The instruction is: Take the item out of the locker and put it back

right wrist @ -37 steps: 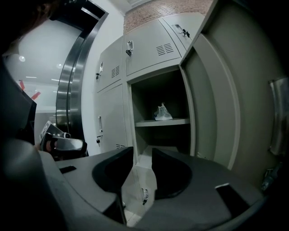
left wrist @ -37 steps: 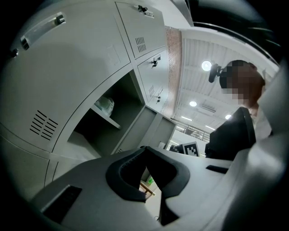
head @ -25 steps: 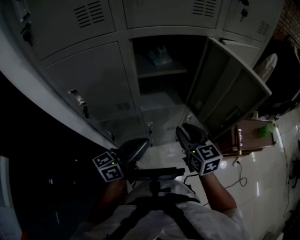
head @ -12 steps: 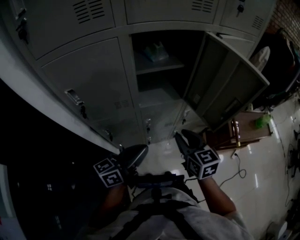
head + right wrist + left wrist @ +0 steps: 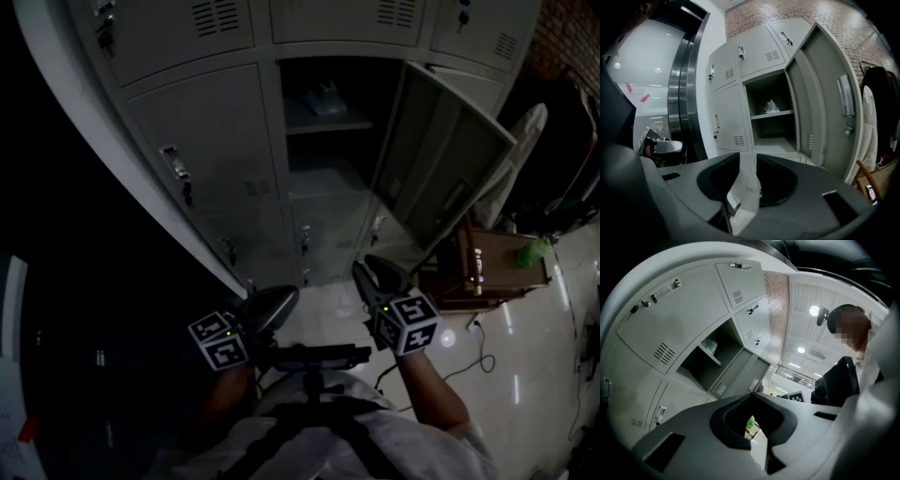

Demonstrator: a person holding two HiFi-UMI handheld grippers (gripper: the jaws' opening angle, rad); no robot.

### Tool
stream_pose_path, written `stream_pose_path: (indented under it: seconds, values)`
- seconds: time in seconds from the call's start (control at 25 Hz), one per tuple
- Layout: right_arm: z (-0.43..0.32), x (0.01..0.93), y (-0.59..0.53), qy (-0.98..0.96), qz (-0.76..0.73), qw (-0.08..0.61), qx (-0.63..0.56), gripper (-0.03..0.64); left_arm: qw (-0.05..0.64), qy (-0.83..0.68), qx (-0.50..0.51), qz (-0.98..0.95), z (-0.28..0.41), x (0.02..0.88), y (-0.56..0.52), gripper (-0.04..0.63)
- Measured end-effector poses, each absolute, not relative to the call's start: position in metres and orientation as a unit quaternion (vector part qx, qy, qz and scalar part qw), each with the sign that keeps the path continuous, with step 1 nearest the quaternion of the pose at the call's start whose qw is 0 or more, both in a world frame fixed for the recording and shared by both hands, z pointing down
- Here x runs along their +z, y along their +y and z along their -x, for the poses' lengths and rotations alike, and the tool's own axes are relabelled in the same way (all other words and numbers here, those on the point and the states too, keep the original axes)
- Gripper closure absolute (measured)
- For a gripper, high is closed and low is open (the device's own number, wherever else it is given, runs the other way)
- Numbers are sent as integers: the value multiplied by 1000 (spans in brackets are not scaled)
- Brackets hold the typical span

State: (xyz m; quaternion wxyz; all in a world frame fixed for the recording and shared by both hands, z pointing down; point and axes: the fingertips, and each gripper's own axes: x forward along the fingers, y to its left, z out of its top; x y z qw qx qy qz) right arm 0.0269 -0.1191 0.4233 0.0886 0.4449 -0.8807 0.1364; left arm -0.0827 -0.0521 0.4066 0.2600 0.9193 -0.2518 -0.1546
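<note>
The open locker (image 5: 328, 122) stands in the middle of a grey locker wall. A pale crumpled packet (image 5: 326, 97) lies on its upper shelf, also seen as the packet (image 5: 771, 107) and the packet (image 5: 710, 346). My left gripper (image 5: 272, 305) is held low in front of my body, well short of the locker. Its jaw tips meet (image 5: 751, 397) with nothing held. My right gripper (image 5: 380, 274) hovers beside it, pointed at the locker. The right gripper (image 5: 748, 159) is open, with a narrow empty gap between its jaws.
The locker's door (image 5: 441, 173) swings out to the right. A wooden chair (image 5: 487, 272) with a phone on it and a green object (image 5: 534, 253) stand at the right. A cable (image 5: 478, 342) lies on the shiny floor, and a dark glass wall is at the left.
The view has swung: the locker wall now stands more upright and sits further left in the picture. Both grippers have travelled along with my body and keep the same pose and jaw gaps.
</note>
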Motion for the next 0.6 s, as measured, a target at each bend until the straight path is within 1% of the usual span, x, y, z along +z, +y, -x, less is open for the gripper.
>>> stream_pose_path:
  seconds: [0.28, 0.6]
  values:
    - [-87, 426, -36, -885, -439, 74, 135, 502, 265, -241, -147, -922, 7, 421, 32, 598]
    - [-137, 439, 65, -899, -409, 84, 134, 509, 280, -265, -146, -911, -57, 435, 141, 598]
